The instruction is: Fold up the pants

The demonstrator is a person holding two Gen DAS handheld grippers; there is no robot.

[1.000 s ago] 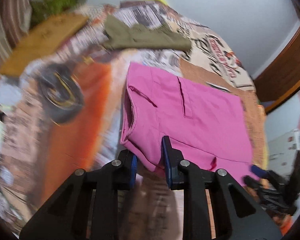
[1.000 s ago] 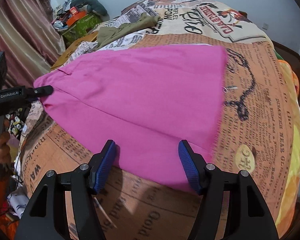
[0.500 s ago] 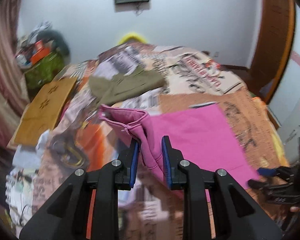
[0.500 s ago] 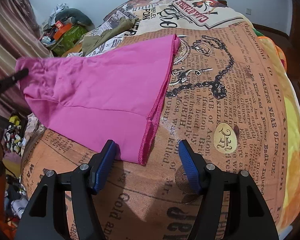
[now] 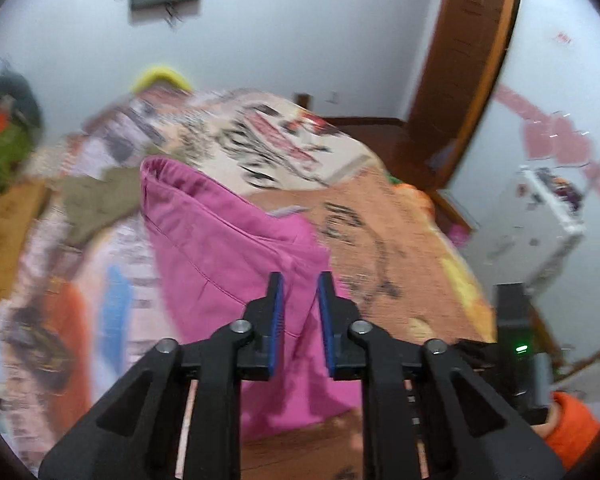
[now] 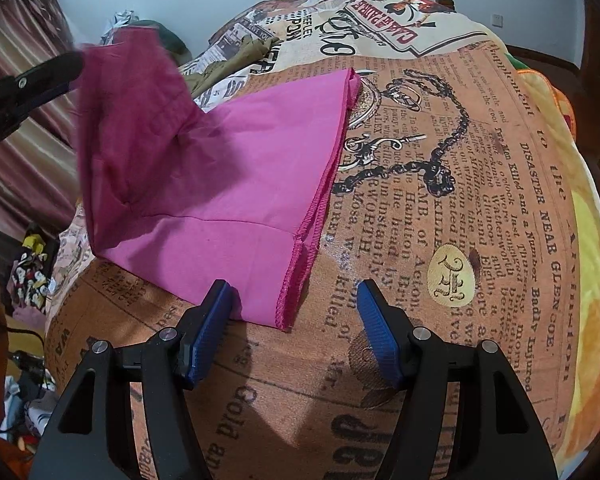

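The pink pants (image 6: 228,184) lay on the bed's printed blanket (image 6: 440,208), hem end flat and close to the right gripper (image 6: 296,332), while the waist end was lifted off the bed and swung over towards the hems. That looked like a lengthwise fold under way: one end raised so it could be laid on the other, the hems left down as the anchor.

The left gripper (image 5: 300,312) held the raised end. Its jaws had just been closing and stood narrow, with a bunched ridge of pink cloth between the blue pads (image 5: 277,320); the picture was blurred, so the pads probably pinched the cloth, though contact was hard to confirm. In the right wrist view the same gripper (image 6: 40,76) showed at the upper left, the cloth hanging from its tip.

The right gripper stood about half open and held nothing. Its left pad (image 6: 208,336) sat just at the pants' near edge, the hem corner lying between its jaws.

An olive garment (image 5: 96,204) lay farther back on the bed.
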